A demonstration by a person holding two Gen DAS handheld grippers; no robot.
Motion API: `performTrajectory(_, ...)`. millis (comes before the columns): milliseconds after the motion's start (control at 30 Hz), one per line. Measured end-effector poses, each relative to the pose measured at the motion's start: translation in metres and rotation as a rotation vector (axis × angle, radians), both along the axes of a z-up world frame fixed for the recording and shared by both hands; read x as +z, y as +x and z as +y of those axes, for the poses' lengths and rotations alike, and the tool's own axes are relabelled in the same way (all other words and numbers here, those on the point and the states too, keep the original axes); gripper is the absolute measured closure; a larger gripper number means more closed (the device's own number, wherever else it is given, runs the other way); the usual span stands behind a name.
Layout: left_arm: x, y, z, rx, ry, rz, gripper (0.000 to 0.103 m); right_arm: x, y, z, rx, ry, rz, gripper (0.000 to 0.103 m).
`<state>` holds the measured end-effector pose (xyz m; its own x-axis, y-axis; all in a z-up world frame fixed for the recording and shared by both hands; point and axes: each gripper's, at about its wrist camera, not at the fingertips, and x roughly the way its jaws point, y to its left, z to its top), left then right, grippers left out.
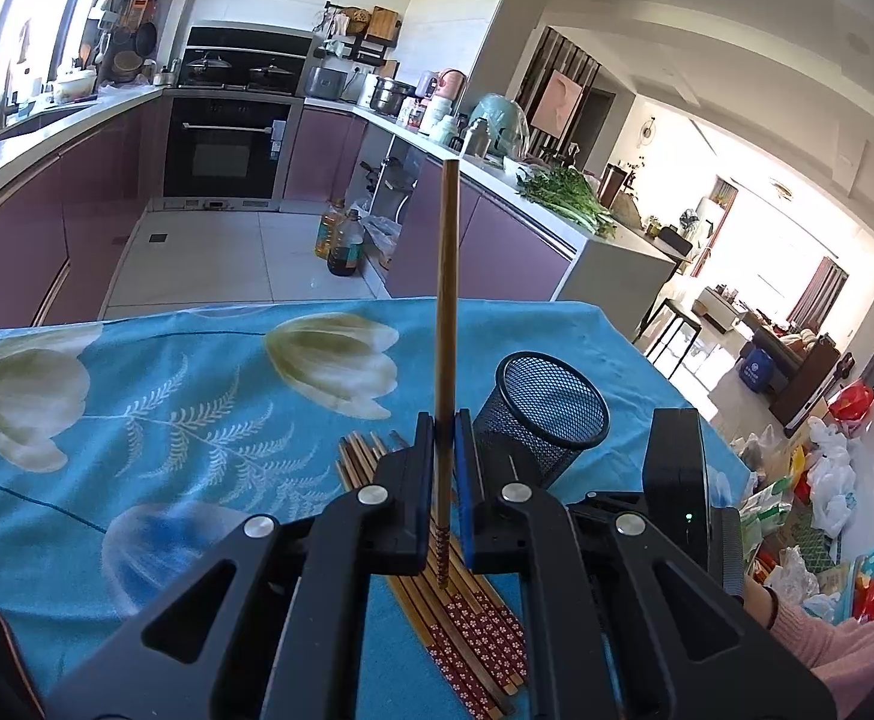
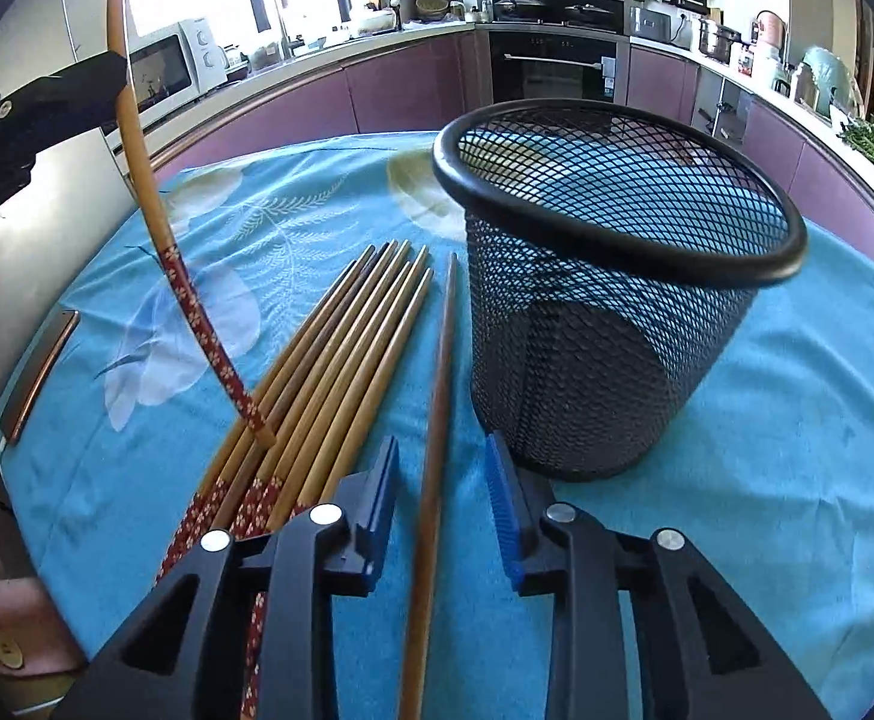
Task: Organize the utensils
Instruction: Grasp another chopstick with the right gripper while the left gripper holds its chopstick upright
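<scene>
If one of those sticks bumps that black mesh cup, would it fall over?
Possibly. The mesh cup looks empty and see-through, so probably light. It is tall, narrows toward its base and already seems to lean, so a nudge near the rim may tip it. The tablecloth might resist sliding.

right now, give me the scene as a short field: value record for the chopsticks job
left gripper: shut on one chopstick, lifted clear of the pile
right gripper: open, astride a single chopstick lying on the cloth
chopstick pile: flat on the cloth, left of the mesh cup
mesh cup: upright, no chopsticks visible inside
tablecloth: blue, floral
</scene>
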<state>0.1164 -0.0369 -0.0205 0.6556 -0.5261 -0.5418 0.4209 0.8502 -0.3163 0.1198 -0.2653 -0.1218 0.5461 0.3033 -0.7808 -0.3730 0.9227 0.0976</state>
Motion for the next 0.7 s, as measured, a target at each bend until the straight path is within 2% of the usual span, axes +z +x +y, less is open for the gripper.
performTrajectory(67, 0.0, 0.0, 0.0, -0.004, -0.003, -0.001, 0.096, 0.0, -0.001, -0.001, 0.003, 0.014, 0.008, 0.094)
performTrajectory(100, -0.001, -0.001, 0.0, -0.006, -0.002, -0.002, 0.096, 0.0, -0.001, 0.002, 0.005, 0.022, 0.012, 0.096)
performTrajectory(200, 0.0, -0.002, -0.001, -0.013, -0.002, -0.001, 0.096, 0.001, -0.002, -0.004, 0.011, 0.07, 0.024, 0.097)
performTrajectory(300, 0.002, -0.003, -0.003, -0.021, -0.002, -0.002, 0.096, 0.014, -0.013, -0.01, 0.03, 0.13, -0.005, 0.097)
performTrajectory(500, 0.016, -0.004, -0.008, -0.052, -0.031, -0.023, 0.096, 0.06, -0.036, -0.032, 0.055, 0.236, -0.132, 0.097)
performTrajectory(700, 0.043, -0.007, -0.018, -0.088, -0.054, -0.09, 0.096, 0.098, -0.042, -0.054, 0.042, 0.323, -0.251, 0.097)
